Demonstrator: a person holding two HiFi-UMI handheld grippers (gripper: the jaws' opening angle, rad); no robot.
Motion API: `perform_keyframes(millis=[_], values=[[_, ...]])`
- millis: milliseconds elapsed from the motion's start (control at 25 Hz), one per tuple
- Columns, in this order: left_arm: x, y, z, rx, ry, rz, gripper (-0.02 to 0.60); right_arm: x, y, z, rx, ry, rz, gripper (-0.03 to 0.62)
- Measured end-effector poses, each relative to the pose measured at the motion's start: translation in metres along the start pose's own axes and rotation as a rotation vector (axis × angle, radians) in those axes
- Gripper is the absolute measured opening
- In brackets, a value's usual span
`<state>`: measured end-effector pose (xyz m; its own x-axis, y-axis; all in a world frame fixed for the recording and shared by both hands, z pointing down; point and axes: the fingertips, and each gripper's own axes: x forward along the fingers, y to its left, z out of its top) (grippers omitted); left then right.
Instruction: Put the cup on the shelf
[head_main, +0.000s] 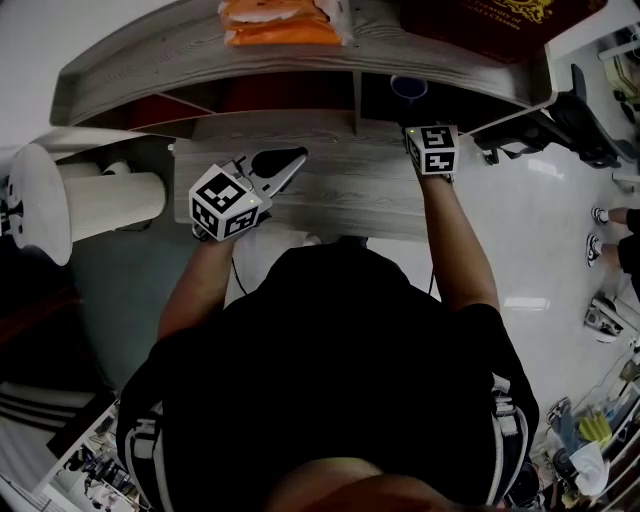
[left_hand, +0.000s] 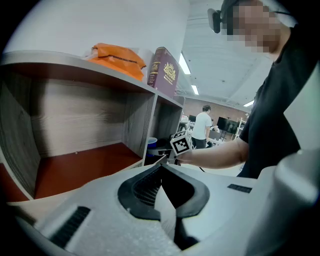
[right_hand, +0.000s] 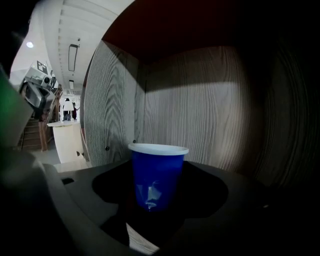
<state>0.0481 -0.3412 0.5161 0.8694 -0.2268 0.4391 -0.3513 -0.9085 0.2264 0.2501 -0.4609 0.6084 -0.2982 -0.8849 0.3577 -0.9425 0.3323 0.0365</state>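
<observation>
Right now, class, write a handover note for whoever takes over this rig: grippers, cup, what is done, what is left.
Left gripper: shut, empty, in front of the shelf.
Right gripper: inside the shelf's right compartment, shut on the blue cup, which is upright.
Done: the cup is inside the shelf.
Left: probably set it down, open the right gripper, draw back. Whether its base already rests cannot be seen.

One blue cup (right_hand: 158, 175), one orange bag (head_main: 280, 22) and one maroon book (head_main: 500, 20) are sitting on one shelf (head_main: 300, 190).
</observation>
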Motion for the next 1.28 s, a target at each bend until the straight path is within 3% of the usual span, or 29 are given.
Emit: perform_keyframes(millis=[800, 1280], values=[[-0.004, -0.009, -0.002, 0.014, 0.005, -0.017, 0.017, -0.014, 0.006, -0.007, 0.036, 0.02, 0.014, 0.314], [-0.02, -0.023, 0.003, 0.042, -0.033, -0.032, 0.017, -0.043, 0.014, -0.005, 0.05, 0.021, -0.012, 0.316]])
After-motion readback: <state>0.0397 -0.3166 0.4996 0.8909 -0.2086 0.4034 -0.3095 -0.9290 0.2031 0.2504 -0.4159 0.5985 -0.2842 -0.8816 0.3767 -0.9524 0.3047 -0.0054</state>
